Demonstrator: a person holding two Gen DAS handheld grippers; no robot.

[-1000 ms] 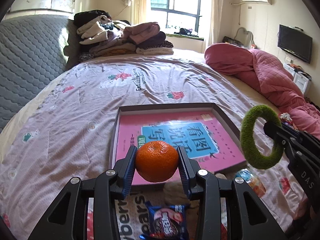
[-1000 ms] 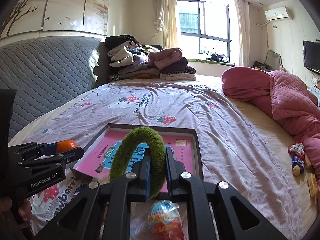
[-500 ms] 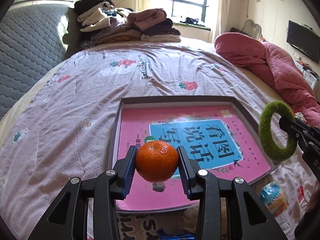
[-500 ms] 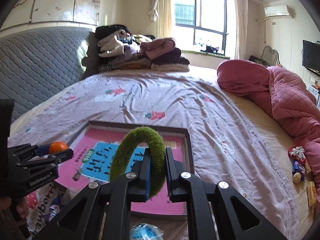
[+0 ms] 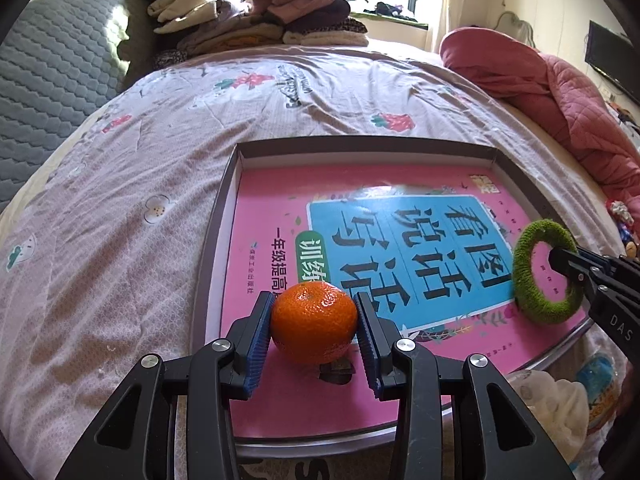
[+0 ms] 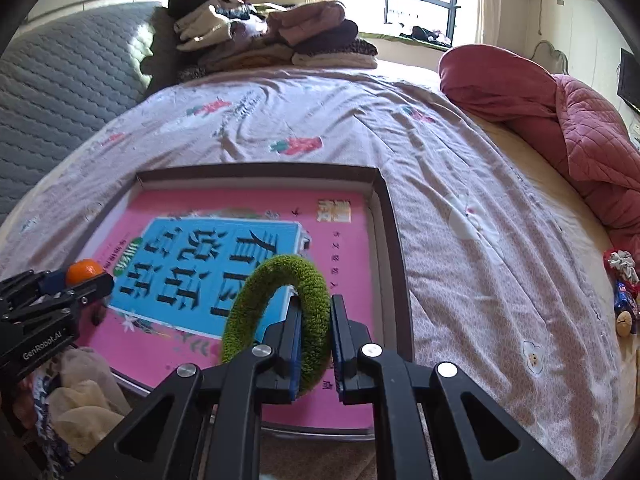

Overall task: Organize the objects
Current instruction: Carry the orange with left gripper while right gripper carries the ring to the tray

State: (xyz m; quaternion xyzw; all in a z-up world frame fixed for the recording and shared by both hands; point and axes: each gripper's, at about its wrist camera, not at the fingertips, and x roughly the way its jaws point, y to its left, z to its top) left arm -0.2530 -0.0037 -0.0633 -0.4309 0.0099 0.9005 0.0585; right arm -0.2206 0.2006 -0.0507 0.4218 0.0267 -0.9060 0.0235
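Left gripper (image 5: 314, 334) clamps orange (image 5: 314, 323) above the tray's (image 5: 400, 145) near-left area. Right gripper (image 6: 314, 344) pinches green ring (image 6: 276, 316) over the near-right area, inside the raised rim. Pink book (image 5: 280, 216) covers the tray floor; bedspread (image 5: 160, 128) lies open beyond.

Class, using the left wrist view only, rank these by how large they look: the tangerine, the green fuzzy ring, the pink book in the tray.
1. pink book, clearly largest.
2 and 3. tangerine and green fuzzy ring look alike in size; the tangerine's nearness makes ranking unsure.
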